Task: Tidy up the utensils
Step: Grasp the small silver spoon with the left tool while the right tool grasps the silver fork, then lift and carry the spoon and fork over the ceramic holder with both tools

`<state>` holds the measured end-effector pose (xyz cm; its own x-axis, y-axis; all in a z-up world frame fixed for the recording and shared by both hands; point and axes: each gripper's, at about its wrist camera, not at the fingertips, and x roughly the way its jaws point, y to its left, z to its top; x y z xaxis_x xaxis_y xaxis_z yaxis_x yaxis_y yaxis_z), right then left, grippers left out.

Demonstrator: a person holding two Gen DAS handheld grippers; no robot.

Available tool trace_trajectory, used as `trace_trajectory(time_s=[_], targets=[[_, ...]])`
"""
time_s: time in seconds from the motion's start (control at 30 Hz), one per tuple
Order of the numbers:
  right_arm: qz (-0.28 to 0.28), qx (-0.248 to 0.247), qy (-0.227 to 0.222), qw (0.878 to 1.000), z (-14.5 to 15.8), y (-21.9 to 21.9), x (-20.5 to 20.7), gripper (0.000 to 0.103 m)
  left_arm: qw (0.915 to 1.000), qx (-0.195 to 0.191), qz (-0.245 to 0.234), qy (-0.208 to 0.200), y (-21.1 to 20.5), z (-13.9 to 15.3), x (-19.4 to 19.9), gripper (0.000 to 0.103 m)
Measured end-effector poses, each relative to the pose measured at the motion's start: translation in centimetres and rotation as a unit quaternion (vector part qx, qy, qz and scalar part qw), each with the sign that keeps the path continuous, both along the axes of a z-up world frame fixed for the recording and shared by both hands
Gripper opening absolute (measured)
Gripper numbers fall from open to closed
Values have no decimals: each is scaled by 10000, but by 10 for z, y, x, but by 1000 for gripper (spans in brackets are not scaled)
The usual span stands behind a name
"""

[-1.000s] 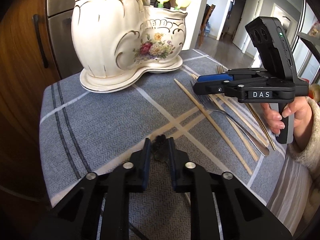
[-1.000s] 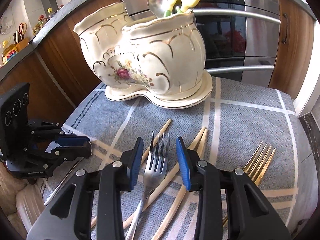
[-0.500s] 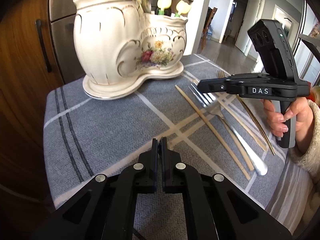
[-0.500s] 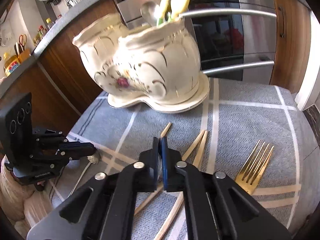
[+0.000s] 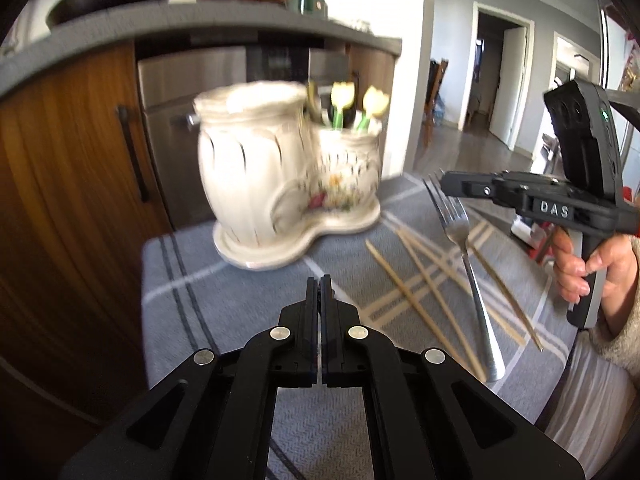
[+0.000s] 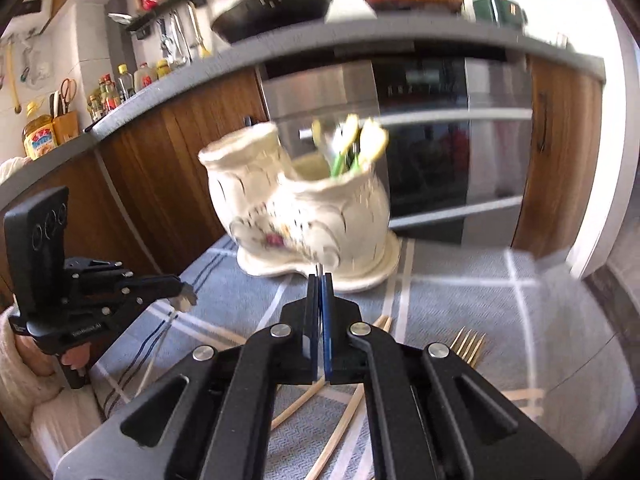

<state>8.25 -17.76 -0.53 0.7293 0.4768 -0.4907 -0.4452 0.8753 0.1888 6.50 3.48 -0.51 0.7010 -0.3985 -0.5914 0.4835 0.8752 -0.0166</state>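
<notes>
Steel-slick, stiff and light, silver metal fork [image 5: 460,232] at frame right, pinched near its tines by right gripper [image 5: 443,179]; left gripper [image 5: 319,280] pressed together (load unclear)

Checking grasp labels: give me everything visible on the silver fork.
The silver fork is plain shiny metal with four tines and a long handle that widens toward its end. It hangs tilted, tines up by the right claw, which is shut on its tine end; the handle slants down over the chopsticks toward the grey cloth. Whether its end still touches the cloth is unclear.
</notes>
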Motion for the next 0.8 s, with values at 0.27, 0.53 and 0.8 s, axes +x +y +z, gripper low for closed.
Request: trace_trajectory(time_s=[0.27,0.53,0.8], targets=[[-156,-50,-768,9969,28,0,-28,1,9980,4,165,-609,-4,26,-14,1],[-491,-98,-1500,9874,59,8,-39,1,9911,2,507,-1230,-5,62,-20,1],[-632,4,-1844,9808,109,20,-17,1,9806,-101,756,-1804,3,123,6,1]])
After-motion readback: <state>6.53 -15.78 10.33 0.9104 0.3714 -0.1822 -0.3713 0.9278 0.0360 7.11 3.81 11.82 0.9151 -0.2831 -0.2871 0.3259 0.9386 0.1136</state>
